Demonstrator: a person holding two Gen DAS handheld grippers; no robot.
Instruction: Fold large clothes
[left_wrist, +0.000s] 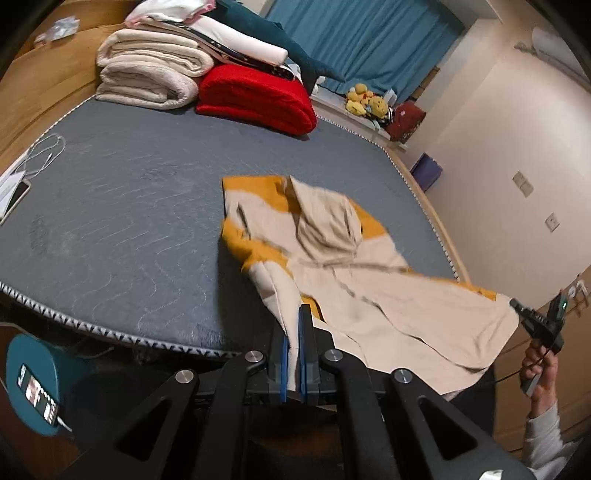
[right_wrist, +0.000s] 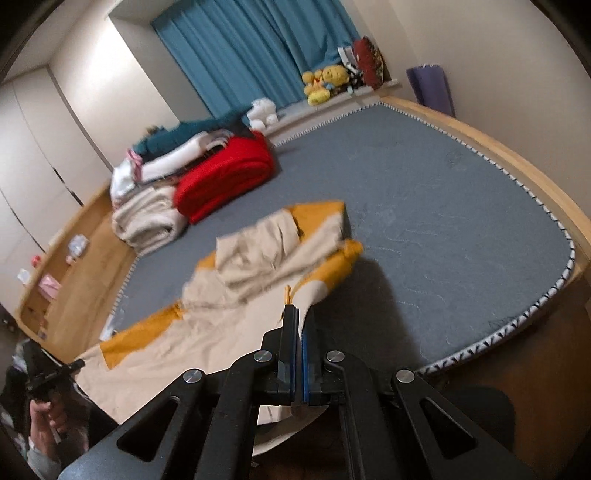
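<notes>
**Ana:** Hoodie (left_wrist: 354, 266) on the grey bed (left_wrist: 122, 206), cream with orange panels, and it's a long way from folded. Its far part lies crumpled on the mattress with the hood bunched on top, while the near hem hangs lifted off the near edge of the bed.

**Ben:** Both tools are clamped on that hem. Left tool (left_wrist: 294, 332) has its blue pads pinched shut on a cream fold. Right tool (right_wrist: 300, 332) is closed on the edge near an orange cord.

**Ana:** So I'd call this early: the garment is gripped and held up at two points, but no neat fold shows yet. Laying it flat and tucking the sleeves in look like they're all ahead.

**Ben:** What do the views give you separately?

**Ana:** Left wrist view catches the right tool (left_wrist: 532, 317) from outside, at the far right, with the person's hand (left_wrist: 539, 373) under it and cloth stretched toward it. It also shows a phone and white cable at the left side of the bed.

**Ben:** Right wrist view returns the favour: the left tool (right_wrist: 55, 373) low on the left, and a wooden shelf (right_wrist: 55, 291) beside the bed. Both show the folded red blanket (right_wrist: 225, 173) and cream blankets (left_wrist: 147, 74) stacked at the far end.
</notes>
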